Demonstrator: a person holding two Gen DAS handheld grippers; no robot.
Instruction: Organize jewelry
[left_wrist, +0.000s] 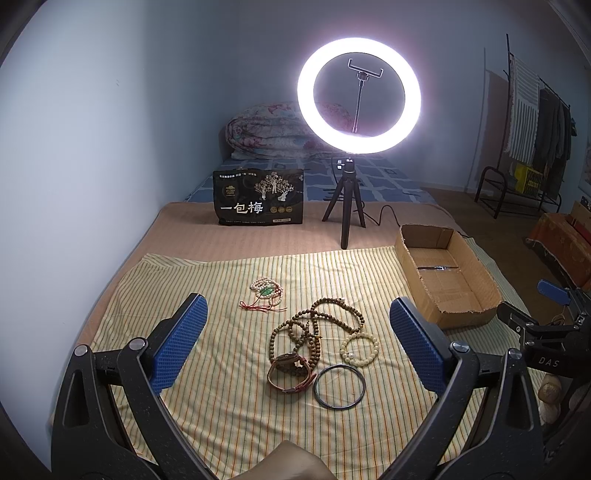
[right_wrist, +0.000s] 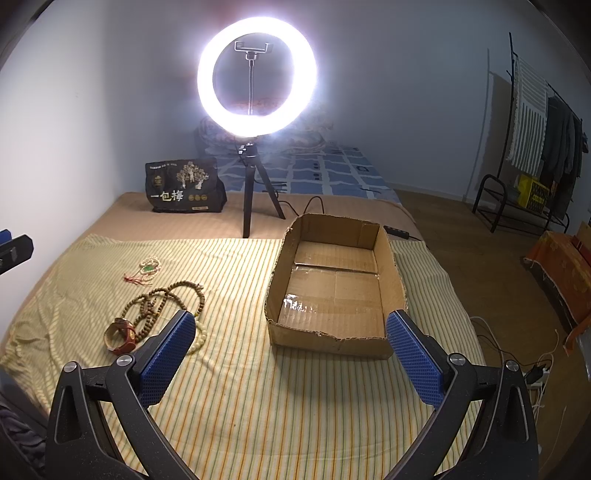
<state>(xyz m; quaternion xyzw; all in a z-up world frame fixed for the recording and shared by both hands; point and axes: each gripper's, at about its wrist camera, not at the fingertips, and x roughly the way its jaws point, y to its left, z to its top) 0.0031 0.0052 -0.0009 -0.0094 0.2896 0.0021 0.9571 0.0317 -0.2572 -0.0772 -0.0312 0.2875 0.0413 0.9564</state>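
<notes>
Left gripper (left_wrist: 297, 343): fingers spread wide, holding nothing, raised over the striped cloth (left_wrist: 221, 387).
Right gripper (right_wrist: 291, 354): fingers equally wide apart, nothing between them, facing the cardboard box (right_wrist: 388, 266).
Box axis: long side runs away from the right gripper toward the ring light (right_wrist: 256, 75); open top up, near wall torn and low.
Brown bead necklace (left_wrist: 317, 328): loose tangle straight ahead of the left gripper, between its fingers, its loops stretched up-right toward the box.
Watch (left_wrist: 290, 371): nearest piece, lying on its side, touching the necklace's near loops; red strap trails right.
Dark bangle (left_wrist: 339, 386): flat on the cloth, just right of the watch.
Pale bead bracelet (left_wrist: 359, 350): flat, just beyond the bangle, beside the necklace.
White bead strand (left_wrist: 266, 291): farther out and left, apart from the cluster, with a green piece and red cord trailing toward the gripper.
Open room: bare cloth lies between jewelry and box, and before both grippers.
Hidden: in the right view the left finger covers the bangle and much of the pale bracelet; box floor glares with tape.
Cut off: a hand (left_wrist: 291, 463) shows only at the left view's bottom edge.
</notes>
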